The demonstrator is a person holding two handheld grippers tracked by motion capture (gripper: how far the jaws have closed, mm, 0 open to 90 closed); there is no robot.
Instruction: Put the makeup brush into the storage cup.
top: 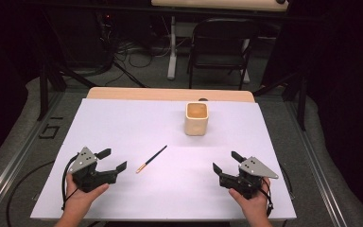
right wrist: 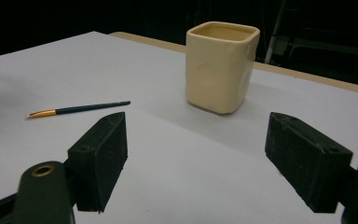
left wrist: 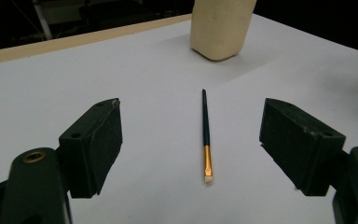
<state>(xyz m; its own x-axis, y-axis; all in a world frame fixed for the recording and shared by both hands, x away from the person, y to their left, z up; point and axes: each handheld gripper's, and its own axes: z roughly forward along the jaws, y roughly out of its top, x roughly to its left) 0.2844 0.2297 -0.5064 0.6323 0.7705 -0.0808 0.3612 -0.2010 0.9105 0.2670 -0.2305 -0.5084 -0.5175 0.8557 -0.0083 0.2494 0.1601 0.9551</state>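
My view of the room: a dim workspace with one lit table.

I see a white sheet (top: pixel 123 142) covering the table (top: pixel 170 93), whose pale wooden edge shows along the far side. Beyond it stands a black folding chair (top: pixel 220 47) on a grey carpeted floor (top: pixel 142 71), beside the white leg of a second desk (top: pixel 172 47). Cables (top: pixel 132 56) lie tangled on the floor at the back left. Black curtains close in on the right, and the light falls mostly on the sheet.

Cup (left wrist: pixel 222 28) top cut off by left gripper view's upper edge
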